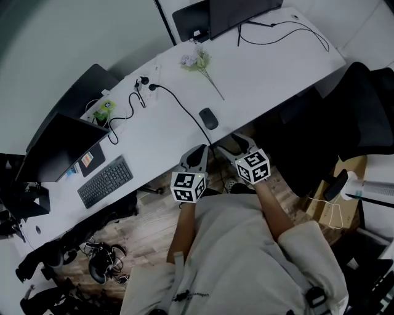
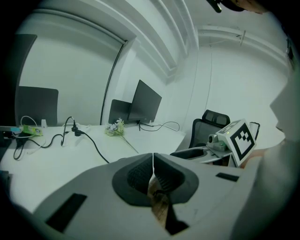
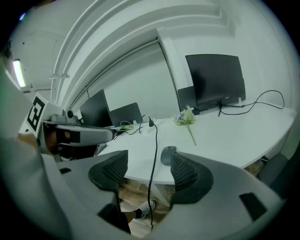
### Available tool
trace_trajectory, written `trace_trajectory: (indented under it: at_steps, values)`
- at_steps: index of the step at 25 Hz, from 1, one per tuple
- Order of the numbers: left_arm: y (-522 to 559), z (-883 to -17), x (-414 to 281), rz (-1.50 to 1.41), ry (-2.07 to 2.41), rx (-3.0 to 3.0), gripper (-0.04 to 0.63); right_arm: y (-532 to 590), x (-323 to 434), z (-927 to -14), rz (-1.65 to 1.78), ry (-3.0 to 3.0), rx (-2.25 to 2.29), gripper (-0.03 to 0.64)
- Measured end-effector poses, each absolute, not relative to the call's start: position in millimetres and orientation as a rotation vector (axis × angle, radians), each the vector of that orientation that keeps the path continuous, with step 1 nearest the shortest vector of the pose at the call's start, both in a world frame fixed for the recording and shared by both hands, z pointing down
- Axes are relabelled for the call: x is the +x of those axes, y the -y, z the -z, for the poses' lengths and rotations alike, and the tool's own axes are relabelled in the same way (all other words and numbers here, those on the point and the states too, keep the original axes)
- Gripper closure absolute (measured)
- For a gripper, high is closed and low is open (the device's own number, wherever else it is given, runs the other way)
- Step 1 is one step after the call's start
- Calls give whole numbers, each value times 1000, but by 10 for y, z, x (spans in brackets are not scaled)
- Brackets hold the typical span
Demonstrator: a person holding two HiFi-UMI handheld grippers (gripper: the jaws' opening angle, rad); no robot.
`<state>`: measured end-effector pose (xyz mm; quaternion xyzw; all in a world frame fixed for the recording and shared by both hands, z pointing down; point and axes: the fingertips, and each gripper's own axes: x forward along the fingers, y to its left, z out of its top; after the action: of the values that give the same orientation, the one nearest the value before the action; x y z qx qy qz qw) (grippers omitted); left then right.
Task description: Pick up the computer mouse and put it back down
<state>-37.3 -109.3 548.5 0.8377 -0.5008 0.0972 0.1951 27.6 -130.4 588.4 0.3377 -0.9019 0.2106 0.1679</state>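
The left tongs (image 2: 153,160) are pinched together on nothing; the right tongs (image 3: 147,172) gape wide and empty. Both hover off the desk's (image 1: 265,67) near edge, short of the dark computer mouse (image 1: 208,118), which lies there beside a black cable (image 3: 155,145).

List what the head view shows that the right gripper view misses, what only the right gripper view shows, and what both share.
Only the head view: the keyboard at the left end of the desk, and the marker cube on the right gripper.
Only the right gripper view: a ceiling light, and the wall behind the screens.
Both: the mouse lying on the desk, the flowers, the black cable running off the desk edge, and a monitor.
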Motion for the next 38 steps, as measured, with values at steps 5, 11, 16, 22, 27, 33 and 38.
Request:
trace_trajectory:
  at_steps: [5,11,16,22,27,33,38]
  values:
    - [1051,-5386,-277,-277,1413,2379,571,1227,332,-5884,-533,2556,945,322]
    - [961,-5440,-238,-281,1420,2363,571,1163,393,-5824,-495,2565,963,371]
    - [894,-5471,-109,-274,1400,2373,571,1103,429,-5788,-468,2582,977,432]
    - [772,-5559,-73,-274,1409,2346,571,960,465,-5741,-437,2633,957,465]
    - [706,-5589,-90,-277,1424,2333,571,955,536,-5723,-446,2643,1004,489]
    - [678,-5585,-135,-277,1432,2330,571,936,534,-5735,-446,2629,1020,522]
    - [679,-5580,-159,-274,1428,2336,571,1010,605,-5656,-414,2625,1109,612]
